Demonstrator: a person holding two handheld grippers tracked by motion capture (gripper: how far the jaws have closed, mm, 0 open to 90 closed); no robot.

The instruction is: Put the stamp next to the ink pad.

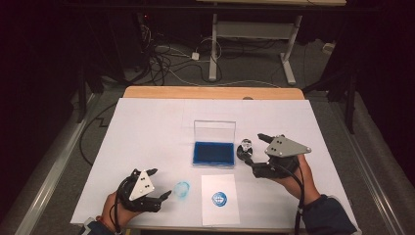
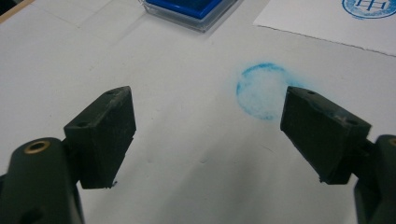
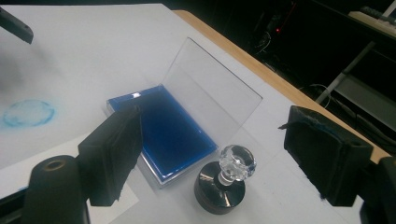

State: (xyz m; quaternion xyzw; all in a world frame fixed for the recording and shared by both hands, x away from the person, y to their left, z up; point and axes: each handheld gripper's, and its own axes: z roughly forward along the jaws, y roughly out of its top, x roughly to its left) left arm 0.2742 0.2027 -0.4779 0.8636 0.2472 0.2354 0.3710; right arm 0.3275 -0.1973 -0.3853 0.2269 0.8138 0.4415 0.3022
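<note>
Showing a stamping job at a bench (image 1: 147, 122) covered in white; the stamp (image 1: 244, 149), a dark round base with a clear knob on top, stands upright just right of the open ink pad (image 1: 213, 152), whose clear lid is raised at the far side; the right gripper (image 1: 256, 149) sits immediately right of the stamp, jaws spread wide and holding nothing. Seen from the right gripper view, the stamp (image 3: 224, 184) lies straight ahead and low between the two black jaws, knob up, its long axis vertical, with clear space to either pad; the ink pad (image 3: 161, 133) lies just beyond it to the left. A sheet of paper (image 1: 220, 198) with a round blue print lies nearer the person, in front of the ink pad; a fainter blue ring mark (image 1: 181, 189) sits on the bench cover to its left. The left gripper (image 1: 157, 184) rests near that ring mark, jaws also wide apart and empty, well apart from the stamp; the right hand is therefore much the nearer, and closing on the stamp would probably need only a short advance and a squeeze across the knob or base.
</note>
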